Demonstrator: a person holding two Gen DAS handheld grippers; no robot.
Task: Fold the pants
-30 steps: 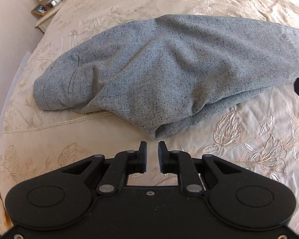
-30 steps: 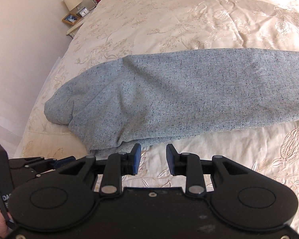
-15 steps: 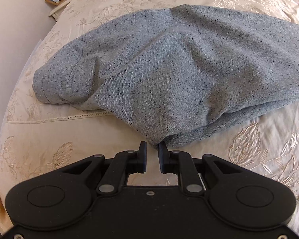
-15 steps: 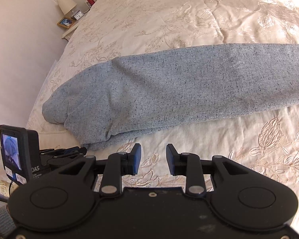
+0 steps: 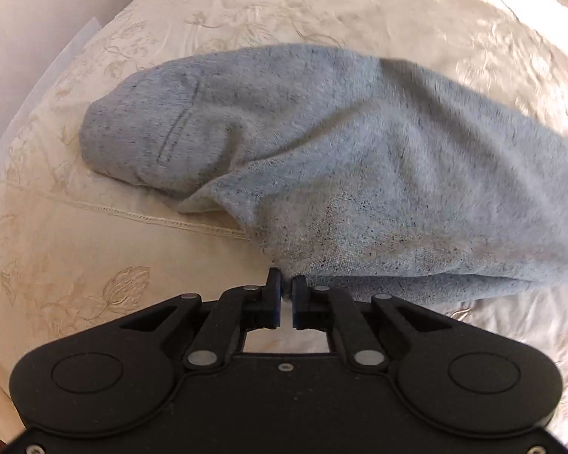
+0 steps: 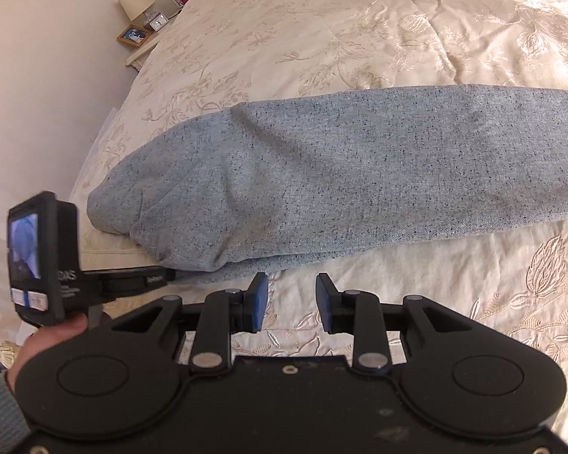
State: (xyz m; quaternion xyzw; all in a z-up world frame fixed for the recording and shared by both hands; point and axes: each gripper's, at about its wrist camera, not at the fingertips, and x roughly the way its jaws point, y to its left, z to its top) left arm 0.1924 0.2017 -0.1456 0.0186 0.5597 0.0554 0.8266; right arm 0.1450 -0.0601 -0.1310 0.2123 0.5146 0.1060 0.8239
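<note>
Grey speckled pants [image 5: 359, 159] lie lengthwise on the cream bedspread, waist end to the left, legs stacked and running right. My left gripper [image 5: 287, 286] is nearly closed on the near corner of the pants, with fabric between its fingertips. The left wrist view is motion-blurred. In the right wrist view the pants [image 6: 359, 174] lie across the middle, and my right gripper [image 6: 291, 287] is open and empty just in front of their near edge. The left gripper body [image 6: 125, 283] shows at left, its tip at the pants' corner.
The embroidered cream bedspread [image 6: 397, 30] covers the bed. The bed's left edge and a pale wall [image 6: 38, 75] are close by. A nightstand with a lamp [image 6: 134, 2], a picture frame and a small clock stands at the far left.
My left gripper moved forward to the pants' near corner and closed on it, and the fabric has shifted. The right gripper stayed open and drew back slightly from the edge.
</note>
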